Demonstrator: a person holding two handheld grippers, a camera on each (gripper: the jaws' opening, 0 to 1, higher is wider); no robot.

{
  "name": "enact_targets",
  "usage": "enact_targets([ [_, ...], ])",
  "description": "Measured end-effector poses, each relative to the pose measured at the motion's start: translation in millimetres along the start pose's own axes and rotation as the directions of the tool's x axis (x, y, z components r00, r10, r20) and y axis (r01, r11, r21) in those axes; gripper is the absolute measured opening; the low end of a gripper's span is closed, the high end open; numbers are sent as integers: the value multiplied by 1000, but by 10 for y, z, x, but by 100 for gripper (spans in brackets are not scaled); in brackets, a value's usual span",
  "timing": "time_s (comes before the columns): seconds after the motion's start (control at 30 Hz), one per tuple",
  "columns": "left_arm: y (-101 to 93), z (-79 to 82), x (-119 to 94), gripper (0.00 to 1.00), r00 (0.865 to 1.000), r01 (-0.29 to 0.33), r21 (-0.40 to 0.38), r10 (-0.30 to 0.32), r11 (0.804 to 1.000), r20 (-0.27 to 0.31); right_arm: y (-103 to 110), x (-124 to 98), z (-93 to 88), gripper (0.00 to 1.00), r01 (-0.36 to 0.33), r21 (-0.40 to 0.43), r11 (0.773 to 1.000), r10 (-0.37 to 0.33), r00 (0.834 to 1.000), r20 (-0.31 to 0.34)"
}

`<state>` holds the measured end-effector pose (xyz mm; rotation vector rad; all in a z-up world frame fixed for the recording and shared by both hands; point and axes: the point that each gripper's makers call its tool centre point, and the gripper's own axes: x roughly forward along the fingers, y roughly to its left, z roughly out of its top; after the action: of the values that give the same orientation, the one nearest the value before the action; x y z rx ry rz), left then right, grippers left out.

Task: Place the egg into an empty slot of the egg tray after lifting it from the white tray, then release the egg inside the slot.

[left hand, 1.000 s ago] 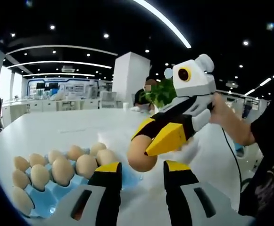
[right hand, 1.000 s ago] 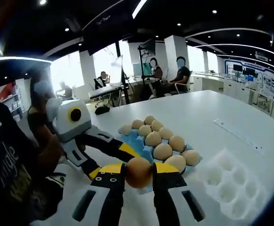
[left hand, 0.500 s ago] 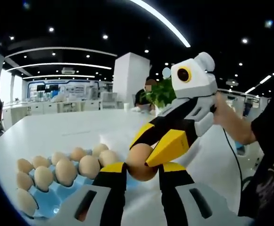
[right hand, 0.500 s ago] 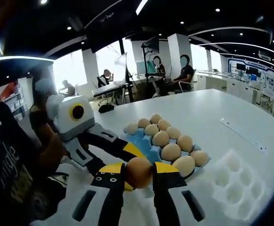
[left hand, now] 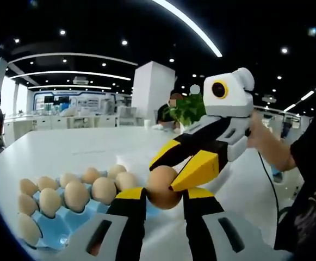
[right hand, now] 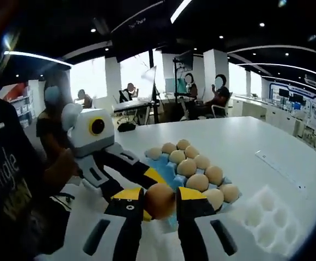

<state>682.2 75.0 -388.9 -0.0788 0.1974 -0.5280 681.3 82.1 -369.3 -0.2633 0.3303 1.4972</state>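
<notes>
Across the left gripper view, a white table [left hand: 81, 149] spans an office under ceiling lights. The blue egg tray [left hand: 65, 220] holds brown eggs. Both grippers meet on one egg [left hand: 163, 187]: the left gripper [left hand: 159, 198] flanks it, jaws touching; the right gripper [left hand: 187, 163] clamps it.

From the right gripper view, the right gripper [right hand: 159, 200] grips the egg [right hand: 159, 200] above the table [right hand: 255, 136]. The white tray [right hand: 269, 217] lies beside the egg tray [right hand: 166, 163]. The left gripper [right hand: 147, 182] reaches in.
</notes>
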Motion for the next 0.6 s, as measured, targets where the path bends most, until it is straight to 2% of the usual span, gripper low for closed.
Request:
enact_targets([
  [0.17,48,26,-38,27,1000,-13,-13,13,1000,12,-33,-10,35,33,14,-3,1000,-14,1000,23],
  [0.37,116,38,-59,27,999,-28,-25,29,999,23,-26,15,66,34,21,-7,1000,-20,999,38],
  [0.6,165,-5,-55,26,999,-40,-34,41,999,16,-105,-112,3,34,41,-6,999,-40,998,38],
])
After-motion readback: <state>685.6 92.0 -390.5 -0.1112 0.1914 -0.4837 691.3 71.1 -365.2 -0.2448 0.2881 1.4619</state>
